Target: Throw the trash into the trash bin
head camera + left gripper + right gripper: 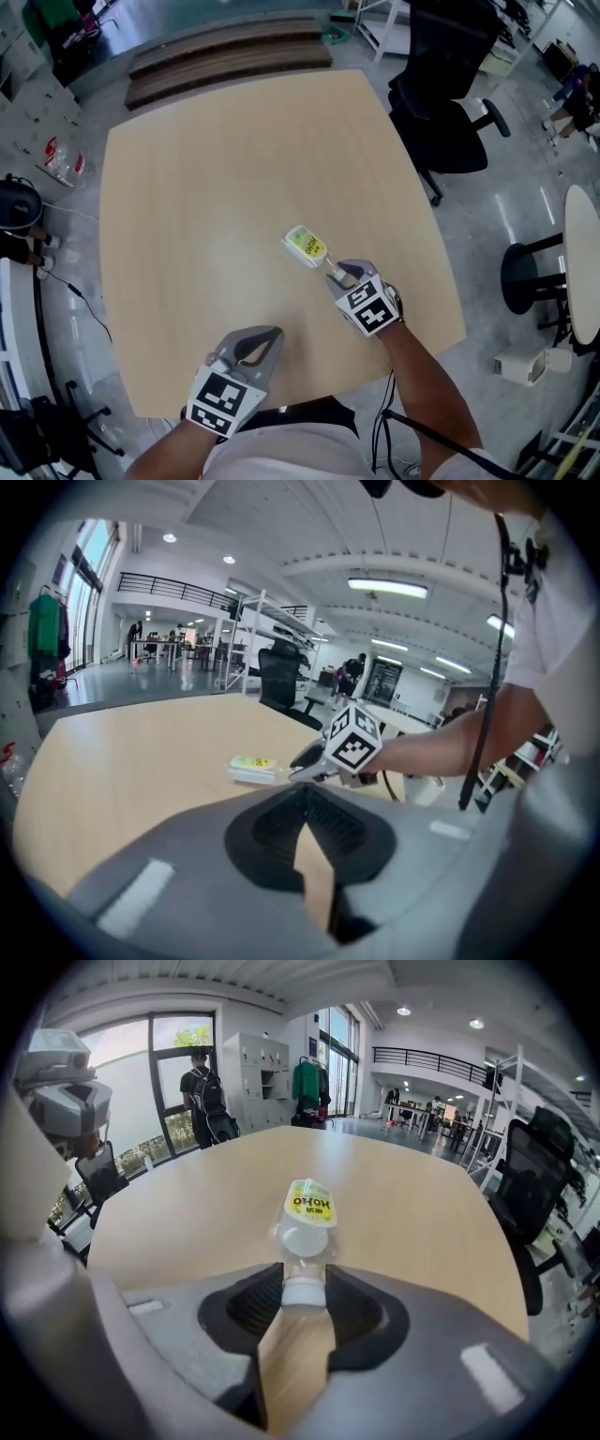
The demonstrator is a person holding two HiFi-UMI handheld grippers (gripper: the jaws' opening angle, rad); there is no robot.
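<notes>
Because the right hand-held gripper [303, 1285] has its jaws closed only on the white cap [302, 1291] of the small clear plastic bottle [305, 246], with the whole body and its yellow-green label sticking out past the fingertips, the hold looks thin. A round, smooth cap gives the pads little to bite on, so a quick swing or a roll of the wrist could let the bottle pivot or slide free. The bottle is over the near-right part of the table [187, 187], not far from its near edge, and I cannot tell whether its body rests on the wood or hangs just clear. If it dropped there it would likely roll, and could go over that edge to the floor. No trash bin can be made out in any view, so the carry has to leave the table toward an unseen target, which invites a hurried turn. The left hand-held gripper [270, 336] hovers over the table's near edge with its tips together and nothing in them, so it offers no support
</notes>
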